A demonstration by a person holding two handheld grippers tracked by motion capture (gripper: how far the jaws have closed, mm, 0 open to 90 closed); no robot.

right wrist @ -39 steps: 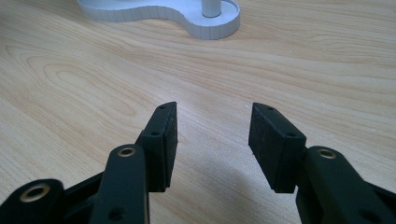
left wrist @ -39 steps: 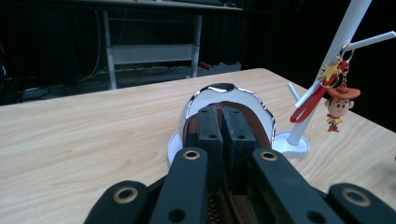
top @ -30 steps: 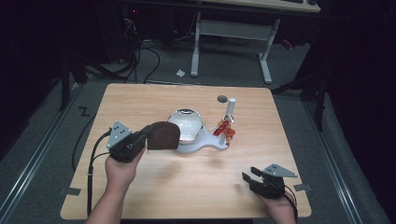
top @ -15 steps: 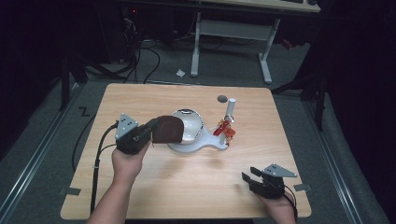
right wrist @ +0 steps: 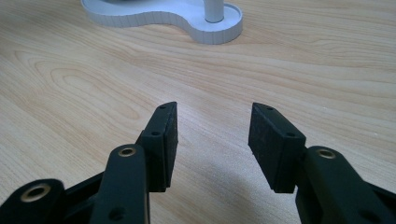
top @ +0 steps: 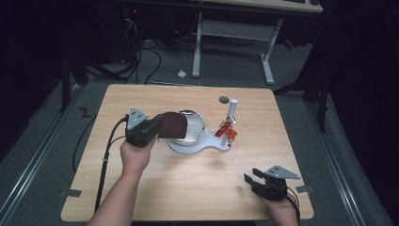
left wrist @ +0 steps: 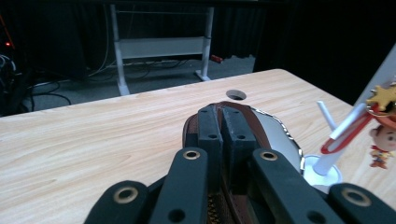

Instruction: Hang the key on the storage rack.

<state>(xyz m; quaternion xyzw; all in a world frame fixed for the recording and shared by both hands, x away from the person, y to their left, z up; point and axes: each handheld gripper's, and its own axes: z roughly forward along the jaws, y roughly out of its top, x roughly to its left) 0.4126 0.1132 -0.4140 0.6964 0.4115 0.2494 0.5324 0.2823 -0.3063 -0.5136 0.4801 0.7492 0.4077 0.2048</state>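
Note:
A brown zippered pouch (top: 174,125) hangs just over the left side of a shiny dish (top: 195,126), with my left gripper (top: 160,128) shut on its left end. In the left gripper view the jaws (left wrist: 222,119) are pressed together on the pouch (left wrist: 258,128), and the dish (left wrist: 282,140) lies beyond. The dish sits on a white stand (top: 197,146) whose post (top: 231,112) carries a red toy keychain (top: 226,132). My right gripper (top: 250,181) rests at the front right of the table, open with nothing between its jaws (right wrist: 212,126).
A round cable hole (top: 224,99) lies in the wooden table (top: 141,188) behind the post. The stand's base (right wrist: 196,18) lies well ahead of the right gripper. A desk frame and cables are on the floor beyond the table.
My left gripper has carried the brown pouch to the right, from left of the stand to partly over the dish. The right gripper has stayed put.

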